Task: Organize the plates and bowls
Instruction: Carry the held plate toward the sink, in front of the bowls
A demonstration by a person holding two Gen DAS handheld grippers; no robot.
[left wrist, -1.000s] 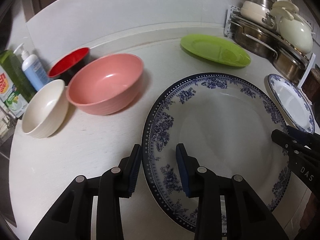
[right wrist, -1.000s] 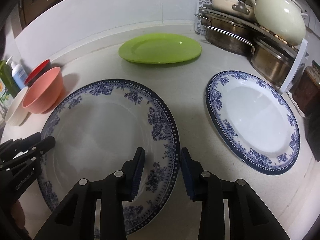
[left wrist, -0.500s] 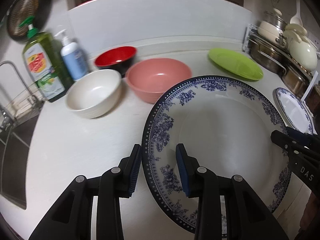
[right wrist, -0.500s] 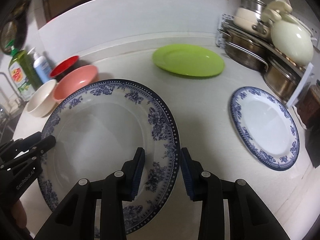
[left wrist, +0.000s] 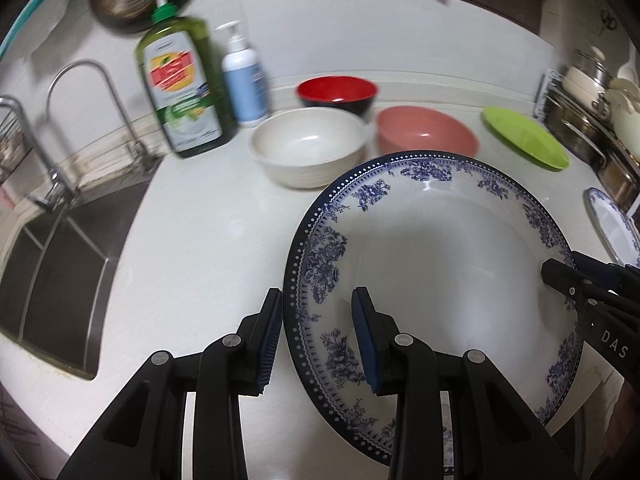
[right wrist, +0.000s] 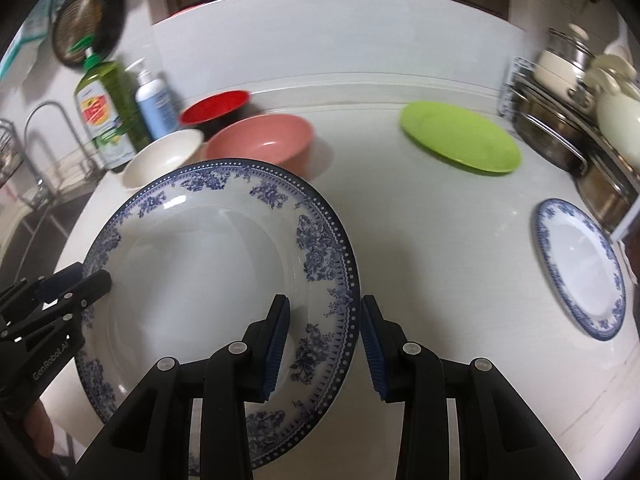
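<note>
From the left wrist view, the left tongs (left wrist: 316, 334) are clamped on the left rim of the large blue-patterned plate (left wrist: 432, 264), which is held above the tabletop (left wrist: 208, 240). The right tongs (left wrist: 560, 276) grip its opposite rim. A second ago the sink (left wrist: 60, 272) and faucet (left wrist: 80, 120) were out of sight; now they show at left, and the dish soap bottle (left wrist: 180, 88), white bowl (left wrist: 308, 148), pink bowl (left wrist: 424, 132) and red bowl (left wrist: 336, 94) have shifted toward the middle.

From the right wrist view, the right tongs (right wrist: 324, 340) are clamped on the plate's right rim. The smaller blue-patterned plate (right wrist: 580, 268) and green plate (right wrist: 460, 140) lie farther right than before.
</note>
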